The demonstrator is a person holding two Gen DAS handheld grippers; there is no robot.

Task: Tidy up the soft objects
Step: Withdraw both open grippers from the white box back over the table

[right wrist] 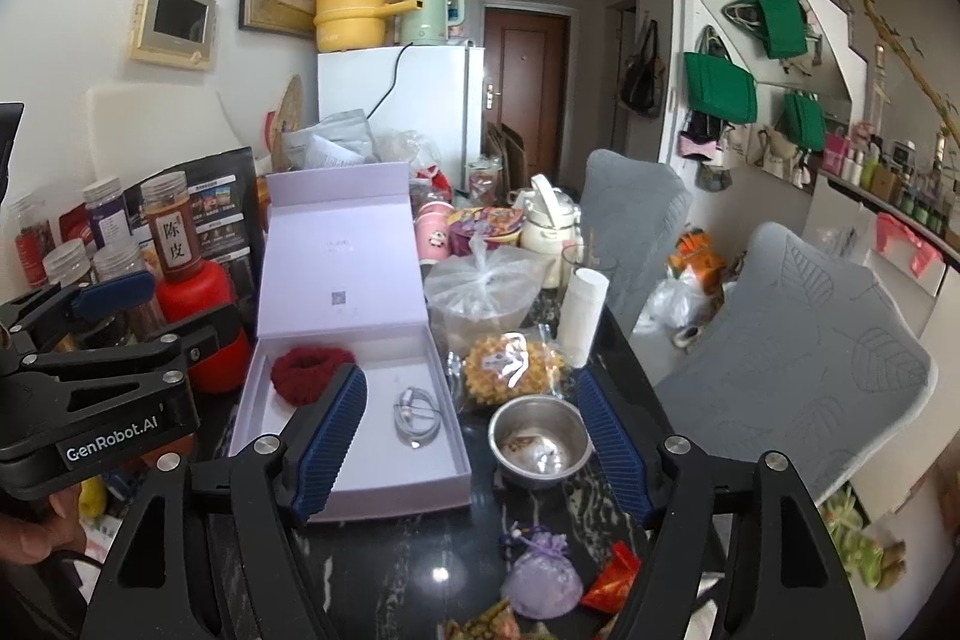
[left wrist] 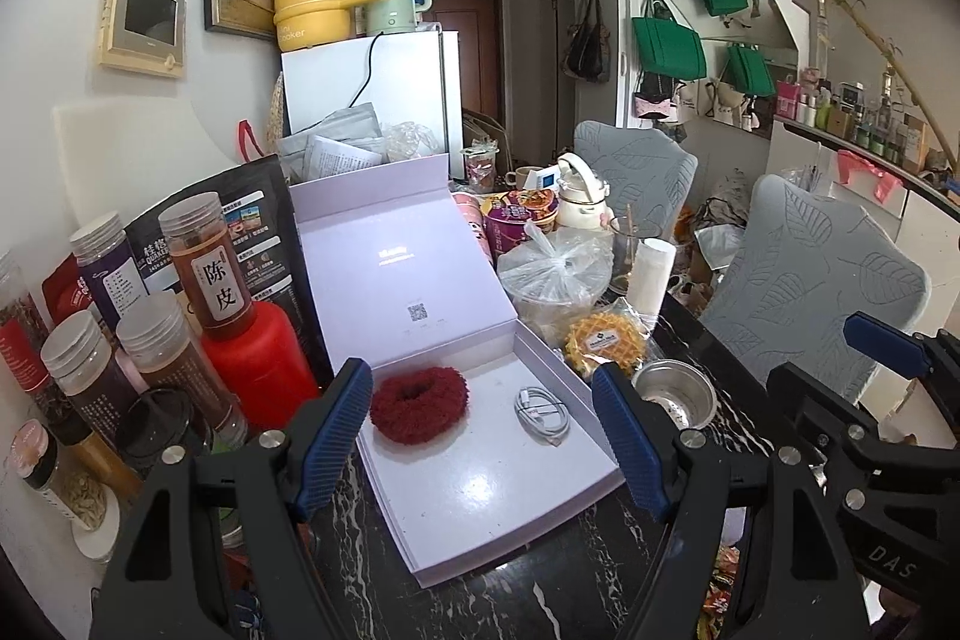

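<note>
An open lilac box (left wrist: 540,526) (right wrist: 384,496) lies on the dark marble table, lid propped upright. Inside lie a fluffy red scrunchie (left wrist: 418,403) (right wrist: 312,365) at the back left and a coiled white cable (left wrist: 542,413) (right wrist: 416,415). A lilac sachet pouch (right wrist: 542,574) lies on the table just in front of my right gripper (right wrist: 471,442), which is open and empty. My left gripper (left wrist: 483,436) is open and empty, hovering over the box's near half. The right gripper's body shows in the left wrist view (left wrist: 888,400).
Jars, a red bottle (left wrist: 258,370) and pouches crowd the table's left. A steel bowl (right wrist: 538,441) (left wrist: 675,393), a waffle pack (right wrist: 510,370), a bagged container (right wrist: 480,292) and cups stand right of the box. Grey chairs (right wrist: 798,358) line the right side. A red wrapper (right wrist: 612,577) lies near the pouch.
</note>
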